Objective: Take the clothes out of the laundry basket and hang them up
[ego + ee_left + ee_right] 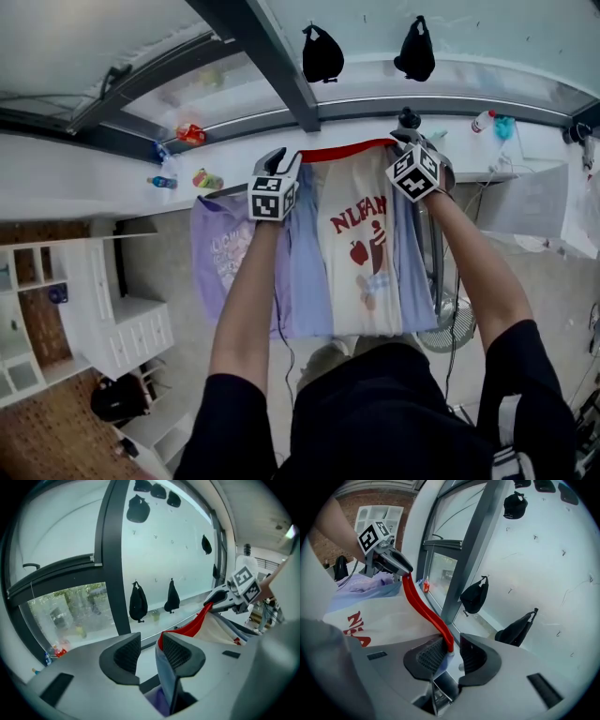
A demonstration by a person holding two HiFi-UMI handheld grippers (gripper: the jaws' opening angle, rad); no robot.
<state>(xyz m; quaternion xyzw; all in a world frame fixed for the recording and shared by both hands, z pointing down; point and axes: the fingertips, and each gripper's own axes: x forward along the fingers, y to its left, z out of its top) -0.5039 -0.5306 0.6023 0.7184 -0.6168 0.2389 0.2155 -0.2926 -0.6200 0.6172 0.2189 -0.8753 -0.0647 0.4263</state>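
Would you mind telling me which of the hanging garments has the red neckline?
The cream shirt with red lettering, in the middle of the row; the purple shirt and the light blue garment on its left show no red trim.

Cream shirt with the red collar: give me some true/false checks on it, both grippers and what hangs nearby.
1. The cream shirt has a red collar. True.
2. The left gripper has its fingers pressed together. False: they stand apart, with fabric lying against one finger only.
3. A purple shirt hangs beside the cream shirt, on the left gripper's side. True.
4. Nothing is between the fingers of the right gripper. False: the red collar runs in between them.
5. The bags hanging at the window are red. False: they are black bags.
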